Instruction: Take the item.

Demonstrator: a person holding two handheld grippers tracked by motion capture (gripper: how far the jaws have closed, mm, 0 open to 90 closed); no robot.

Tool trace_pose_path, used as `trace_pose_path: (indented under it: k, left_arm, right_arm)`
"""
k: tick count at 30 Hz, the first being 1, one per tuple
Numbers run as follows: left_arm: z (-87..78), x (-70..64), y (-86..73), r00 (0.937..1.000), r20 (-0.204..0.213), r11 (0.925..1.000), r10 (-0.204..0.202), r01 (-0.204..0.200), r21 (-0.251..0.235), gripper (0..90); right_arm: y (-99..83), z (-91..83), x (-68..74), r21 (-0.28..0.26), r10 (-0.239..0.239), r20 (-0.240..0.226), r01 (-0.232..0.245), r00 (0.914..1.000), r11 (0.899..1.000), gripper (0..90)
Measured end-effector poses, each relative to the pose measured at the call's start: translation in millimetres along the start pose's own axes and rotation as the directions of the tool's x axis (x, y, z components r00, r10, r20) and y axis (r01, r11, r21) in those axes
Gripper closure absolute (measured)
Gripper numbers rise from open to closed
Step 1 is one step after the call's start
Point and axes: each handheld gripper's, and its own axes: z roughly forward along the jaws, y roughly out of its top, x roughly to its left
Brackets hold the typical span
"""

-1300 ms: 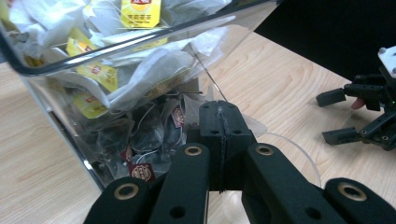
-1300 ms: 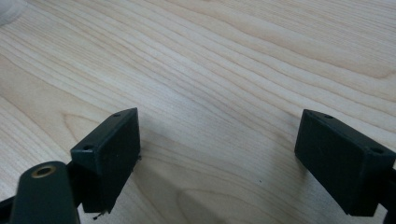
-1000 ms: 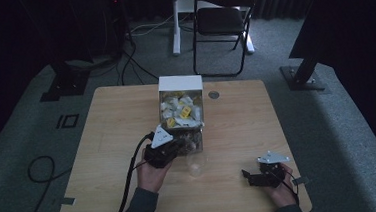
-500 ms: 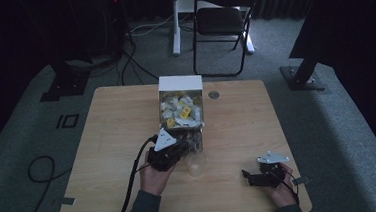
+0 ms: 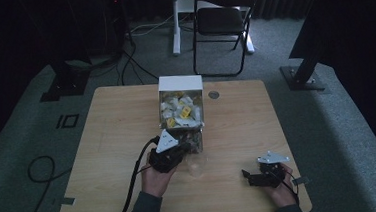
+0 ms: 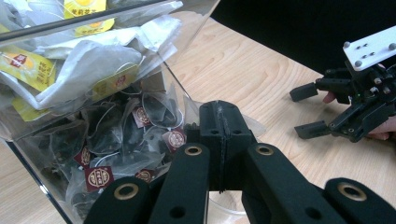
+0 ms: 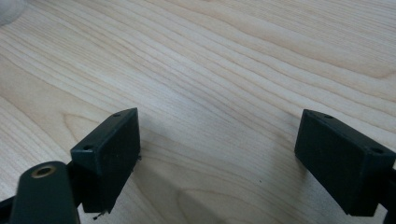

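Left gripper view: left gripper [image 6: 219, 140] with jaws pressed together, nothing visibly pinched, tips just short of the clear tea-bag dispenser [image 6: 93, 116], dark tea bags [image 6: 140, 135] straight ahead and slightly left. Right gripper [image 7: 219, 158] spread wide, empty, well apart, low over bare table [image 7: 233, 56].

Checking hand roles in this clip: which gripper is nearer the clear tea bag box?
Left. The left gripper is right at the tea bag box; the right gripper rests apart, open, on the table.
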Motion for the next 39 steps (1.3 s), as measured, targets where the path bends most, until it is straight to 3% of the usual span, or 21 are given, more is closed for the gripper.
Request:
trace_pose_path:
  k: [39]
  left_arm:
    - [11.3,-11.9,-10.4,0.9996,0.021,0.999,0.017,-0.018,0.041,90.0]
  right_arm:
    - [0.0,0.0,-0.1,0.0,-0.001,0.0,0.001,1.0,1.0,14.0]
